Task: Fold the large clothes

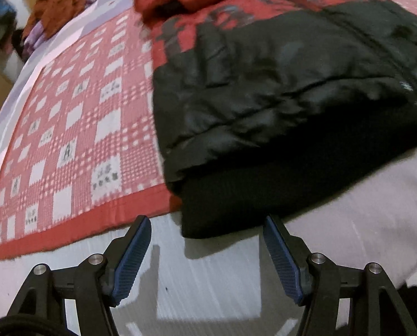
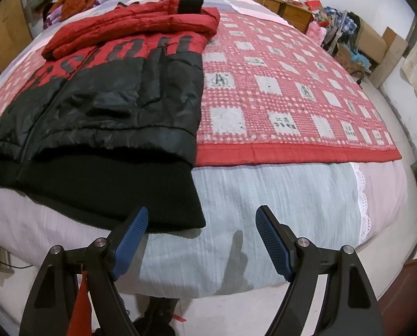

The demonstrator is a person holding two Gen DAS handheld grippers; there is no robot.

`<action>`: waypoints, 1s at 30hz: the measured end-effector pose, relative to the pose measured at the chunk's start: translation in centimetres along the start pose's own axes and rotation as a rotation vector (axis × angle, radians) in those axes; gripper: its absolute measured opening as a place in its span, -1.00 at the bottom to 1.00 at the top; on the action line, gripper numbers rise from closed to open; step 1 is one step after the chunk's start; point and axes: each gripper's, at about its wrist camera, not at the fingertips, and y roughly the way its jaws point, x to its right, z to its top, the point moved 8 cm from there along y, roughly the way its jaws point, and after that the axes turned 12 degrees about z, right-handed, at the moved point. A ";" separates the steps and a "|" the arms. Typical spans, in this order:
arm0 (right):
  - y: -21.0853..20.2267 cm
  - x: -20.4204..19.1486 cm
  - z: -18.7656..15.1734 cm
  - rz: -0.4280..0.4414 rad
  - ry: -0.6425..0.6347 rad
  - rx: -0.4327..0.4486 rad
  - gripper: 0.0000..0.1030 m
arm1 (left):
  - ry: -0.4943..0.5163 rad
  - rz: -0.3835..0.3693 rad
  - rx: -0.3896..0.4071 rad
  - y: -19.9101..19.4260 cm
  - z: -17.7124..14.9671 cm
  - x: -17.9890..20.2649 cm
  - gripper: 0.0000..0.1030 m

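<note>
Jacket [image 2: 102, 106] lengthwise on bed [image 2: 264, 196], hem nearest; lettering unreadable; left gripper [image 1: 207, 247] and right gripper [image 2: 201, 236] spread, empty

Jacket [image 1: 278, 89] — spread tongs [image 1: 207, 224] below

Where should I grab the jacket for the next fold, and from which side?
Take the jacket by its black ribbed hem, coming in from the foot of the bed. The hem overhangs the red checked blanket towards both open grippers, left gripper and right gripper, and its two near corners lie flat, thin and exposed.
</note>
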 end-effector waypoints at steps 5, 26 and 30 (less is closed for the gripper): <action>-0.4 0.6 0.0 -0.006 0.001 0.004 0.59 | -0.118 0.000 0.055 -1.4 1.8 -2.0 0.36; 0.1 2.0 -0.7 -0.106 -0.038 0.024 0.59 | -0.259 0.034 0.025 1.4 4.1 -2.8 0.33; -0.4 0.6 -1.7 -0.094 -0.109 0.014 0.59 | -0.277 0.010 0.033 0.9 4.6 -3.0 0.23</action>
